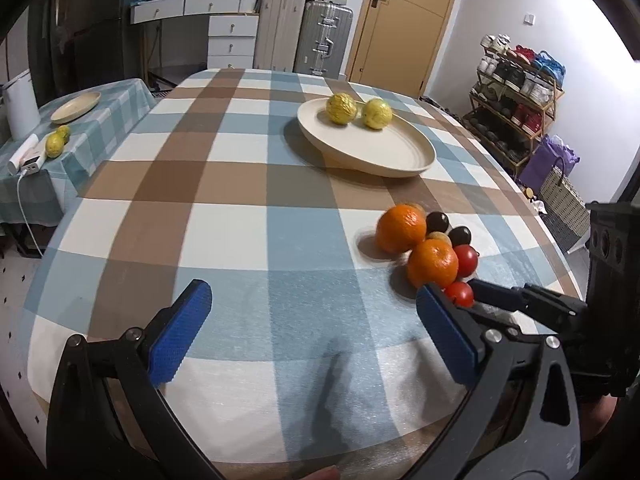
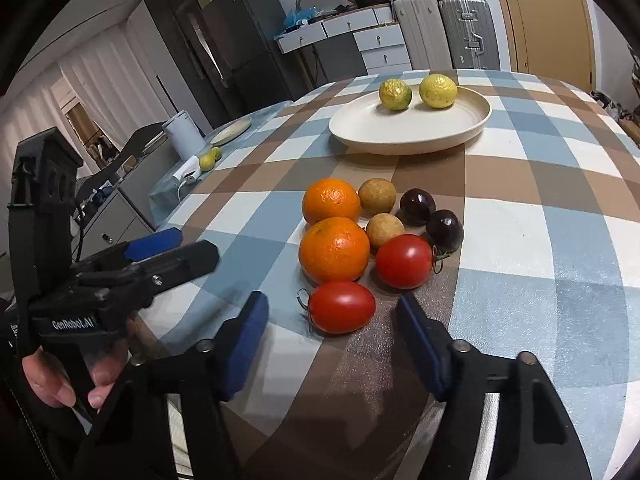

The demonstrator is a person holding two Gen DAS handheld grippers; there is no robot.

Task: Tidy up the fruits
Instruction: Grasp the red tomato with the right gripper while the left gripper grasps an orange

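A cream plate (image 2: pixel 460 132) (image 1: pixel 400 156) holds two yellow fruits (image 2: pixel 437 90) (image 1: pixel 341 108) at the far side of the checked table. Nearer lies a cluster: two oranges (image 2: pixel 334 249) (image 1: pixel 401 228), two tan round fruits (image 2: pixel 377 196), two dark plums (image 2: pixel 444 230) (image 1: pixel 437 221) and two red tomatoes (image 2: pixel 341 307) (image 1: pixel 460 294). My right gripper (image 2: pixel 332 312) is open, its jaws standing either side of the near tomato, just short of it. My left gripper (image 1: pixel 312 304) is open and empty, left of the cluster, above the cloth.
A side table (image 1: pixel 100 120) at the left carries a second plate (image 1: pixel 76 107), two small yellow-green fruits (image 1: pixel 55 145), a white charger and a white canister (image 1: pixel 18 108). Suitcases, drawers and a door stand behind; a shoe rack (image 1: pixel 516 92) is at the right.
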